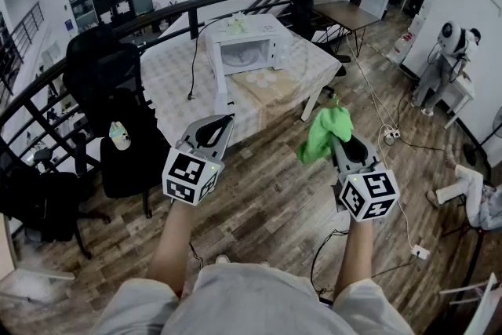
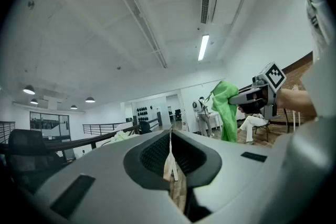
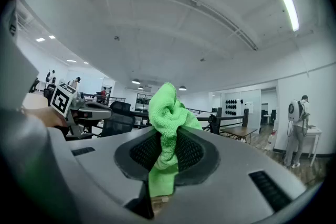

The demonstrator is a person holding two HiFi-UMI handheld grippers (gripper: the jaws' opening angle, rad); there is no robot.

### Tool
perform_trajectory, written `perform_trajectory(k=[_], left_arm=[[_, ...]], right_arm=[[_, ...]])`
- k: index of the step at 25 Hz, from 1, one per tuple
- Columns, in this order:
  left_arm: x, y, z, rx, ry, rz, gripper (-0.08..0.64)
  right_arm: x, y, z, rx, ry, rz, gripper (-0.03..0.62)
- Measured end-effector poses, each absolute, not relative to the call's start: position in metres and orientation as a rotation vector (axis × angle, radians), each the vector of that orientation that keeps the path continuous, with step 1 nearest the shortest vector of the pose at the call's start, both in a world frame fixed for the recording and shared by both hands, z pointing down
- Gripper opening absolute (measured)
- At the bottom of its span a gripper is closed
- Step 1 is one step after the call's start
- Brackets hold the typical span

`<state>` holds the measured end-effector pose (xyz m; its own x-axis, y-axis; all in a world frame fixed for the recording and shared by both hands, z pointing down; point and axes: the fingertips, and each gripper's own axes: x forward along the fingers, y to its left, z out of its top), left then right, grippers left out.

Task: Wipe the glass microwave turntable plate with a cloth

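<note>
A white microwave (image 1: 248, 48) stands on a table with a checked cover (image 1: 176, 74), a few steps ahead of me. In front of it a pale round shape, seemingly the glass plate (image 1: 261, 78), lies on a brown mat. My right gripper (image 1: 336, 137) is held in the air, shut on a bright green cloth (image 1: 321, 134) that bunches above its jaws (image 3: 167, 113). My left gripper (image 1: 227, 121) hangs level with it at the left, its jaws pressed together with nothing between them (image 2: 170, 139). Both grippers are well short of the table.
Black office chairs (image 1: 118, 129) stand at the left beside a dark railing (image 1: 47, 82). Cables and a power strip (image 1: 388, 135) trail over the wooden floor at the right. A person (image 1: 439, 67) stands at the far right, and another sits lower down (image 1: 474, 192).
</note>
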<state>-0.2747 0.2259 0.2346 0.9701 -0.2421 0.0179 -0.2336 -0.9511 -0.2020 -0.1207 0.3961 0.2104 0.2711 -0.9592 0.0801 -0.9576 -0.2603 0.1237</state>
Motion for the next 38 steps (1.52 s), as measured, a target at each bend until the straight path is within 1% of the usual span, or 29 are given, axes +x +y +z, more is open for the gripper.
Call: perform_trajectory(k=[12, 22, 28, 38], left_arm=[[-0.236, 0.229, 0.253, -2.928, 0.347, -0.118, 0.026], [-0.194, 0.213, 0.276, -2.938, 0.492, -0.188, 0.023], [-0.152, 0.158, 0.283, -2.933, 0.549, -0.192, 0.023], [-0.043, 0.003, 0.289, -2.965, 0.563, -0.153, 0.024]], right_arm=[[-0.077, 0.4, 0.227, 2.382, -1.815, 0.003, 0.074], [-0.01, 0.389, 0.252, 2.378, -1.799, 0.063, 0.075], [0.035, 0.335, 0.264, 2.344, -1.827, 0.068, 0.075], [0.139, 0.183, 0.263, 2.285, -1.808, 0.063, 0.077]])
